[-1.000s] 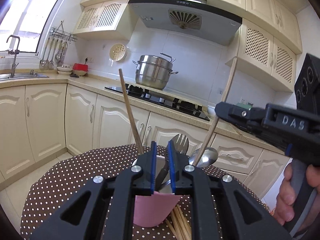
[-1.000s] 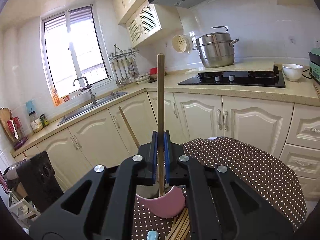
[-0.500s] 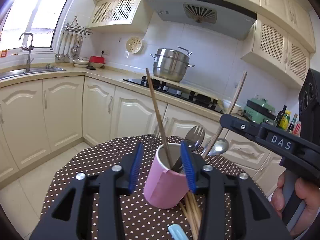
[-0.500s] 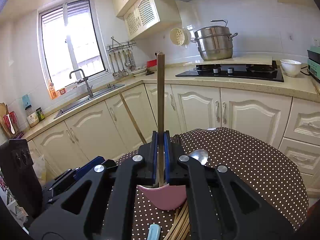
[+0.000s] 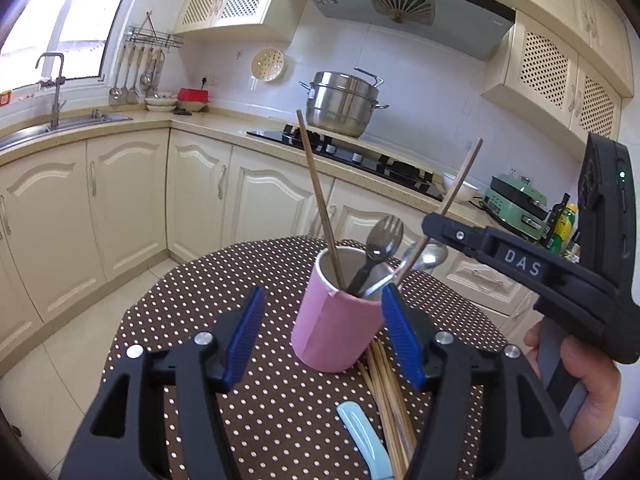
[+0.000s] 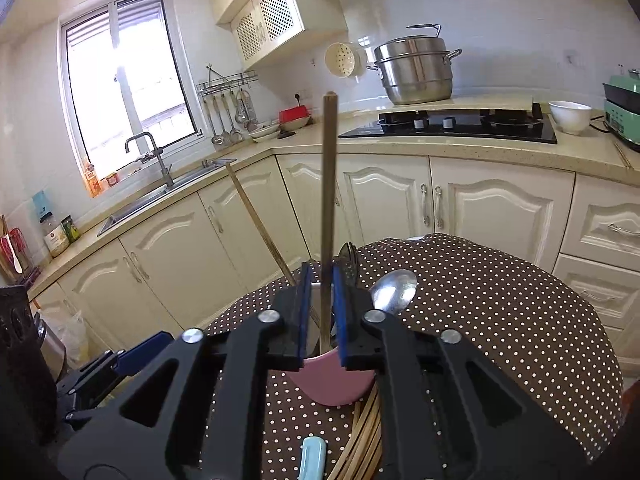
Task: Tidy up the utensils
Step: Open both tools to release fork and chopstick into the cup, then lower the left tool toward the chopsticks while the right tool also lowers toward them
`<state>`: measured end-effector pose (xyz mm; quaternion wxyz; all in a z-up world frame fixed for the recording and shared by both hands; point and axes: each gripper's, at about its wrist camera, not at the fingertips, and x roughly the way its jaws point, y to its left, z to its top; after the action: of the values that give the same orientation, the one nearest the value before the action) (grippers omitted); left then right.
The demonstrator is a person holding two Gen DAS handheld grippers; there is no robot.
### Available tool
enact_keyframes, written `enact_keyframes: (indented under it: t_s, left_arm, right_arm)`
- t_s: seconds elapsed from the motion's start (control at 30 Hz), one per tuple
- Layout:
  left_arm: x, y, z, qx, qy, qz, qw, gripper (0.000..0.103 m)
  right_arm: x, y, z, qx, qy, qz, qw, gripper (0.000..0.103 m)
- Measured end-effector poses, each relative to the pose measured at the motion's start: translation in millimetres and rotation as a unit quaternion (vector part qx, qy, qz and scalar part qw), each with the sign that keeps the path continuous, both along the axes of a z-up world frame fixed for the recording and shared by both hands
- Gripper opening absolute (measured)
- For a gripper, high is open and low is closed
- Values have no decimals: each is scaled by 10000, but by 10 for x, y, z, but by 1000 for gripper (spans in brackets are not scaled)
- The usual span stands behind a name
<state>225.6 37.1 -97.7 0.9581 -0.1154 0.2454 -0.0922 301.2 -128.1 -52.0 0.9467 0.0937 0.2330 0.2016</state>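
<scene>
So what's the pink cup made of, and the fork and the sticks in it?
The pink cup looks matte, with a seam like wrapped paper or plastic; I can't be sure. The fork is shiny grey, likely steel. The sticks look like brown, dull wood or bamboo.

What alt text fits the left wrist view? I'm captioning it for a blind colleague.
A pink cylindrical cup on a brown polka-dot tablecloth holds two wooden chopsticks, a metal fork and a metal spoon. The left gripper stands open either side of it; the right gripper has a chopstick between its jaws.
</scene>
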Motion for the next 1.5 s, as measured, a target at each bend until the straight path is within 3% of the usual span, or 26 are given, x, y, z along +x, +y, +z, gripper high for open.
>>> enact_keyframes:
  t_s: [0.17,0.2,0.27,0.3,0.67,1.0,1.27,1.5]
  left_arm:
    - [-71,45,-4,-122,88,-11,9999,60]
    - [-96,55,-2,-126,108,-14,9999,60]
    - [-126,56,1,-119,143,-6,9998,61]
    - [-149,59,-1,-116,175,-6,9998,61]
    - [-198,-109,-193,197,1050,-236,9940,61]
    - [-115,-473,-609,581,2030,-565,9758,61]
    - [-25,-769,-836,1305,2165,-631,9654,61]
    - [91,-919,-942,1500,2247,-657,9606,61]
  right_arm:
    - [-78,4,36,-53,-14,-11,10000,23]
    - [-92,-8,45,-58,-14,-30,10000,27]
    - [-128,-33,60,-50,-51,-100,9999,49]
    - [-163,-57,75,-23,-116,-175,9998,55]
    - [-392,-372,-3,37,22,-346,9994,55]
    - [-584,-613,-444,-205,550,-413,9974,58]
    - [-639,-802,-841,-153,999,-456,9938,59]
    - [-640,-928,-1015,5,1193,-494,9916,61]
